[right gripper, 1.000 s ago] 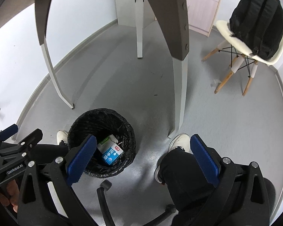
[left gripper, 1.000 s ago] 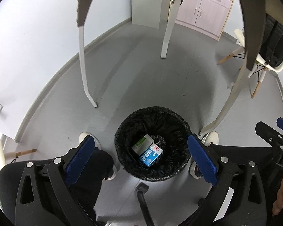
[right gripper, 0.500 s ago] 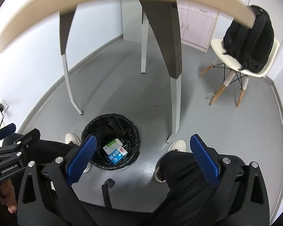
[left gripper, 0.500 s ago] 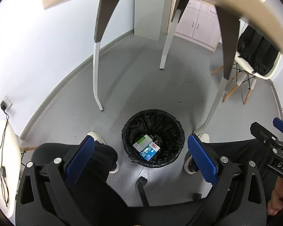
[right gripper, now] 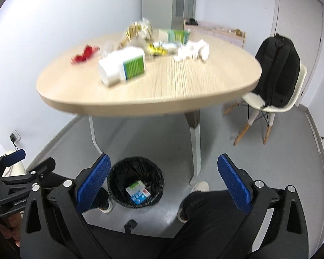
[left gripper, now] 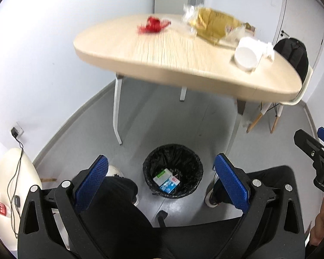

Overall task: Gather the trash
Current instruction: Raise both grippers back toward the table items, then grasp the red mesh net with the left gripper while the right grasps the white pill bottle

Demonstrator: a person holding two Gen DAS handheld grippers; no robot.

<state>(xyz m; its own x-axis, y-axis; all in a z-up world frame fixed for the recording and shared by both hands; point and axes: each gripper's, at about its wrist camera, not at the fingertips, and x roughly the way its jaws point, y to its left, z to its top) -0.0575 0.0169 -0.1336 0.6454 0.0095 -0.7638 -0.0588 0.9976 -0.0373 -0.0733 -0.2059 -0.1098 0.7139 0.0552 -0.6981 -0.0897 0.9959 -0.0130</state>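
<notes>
The worktop (right gripper: 162,90) fills the upper middle of both views, its rounded near edge overhanging open grey floor (right gripper: 259,172). Blurred trash lies on it: a red wrapper (left gripper: 152,24), a yellow bag (left gripper: 213,24), a white cup (right gripper: 118,67) on its side, crumpled tissue (right gripper: 192,50). Low in the frame, between the person's knees, stands the black-lined bin (left gripper: 172,170), cartons (left gripper: 166,180) inside. The left gripper (left gripper: 159,185) and right gripper (right gripper: 164,187) both hang above the floor, fingers spread wide, holding nothing. A backpack (right gripper: 276,69) sits on a chair (right gripper: 296,99) at right.
</notes>
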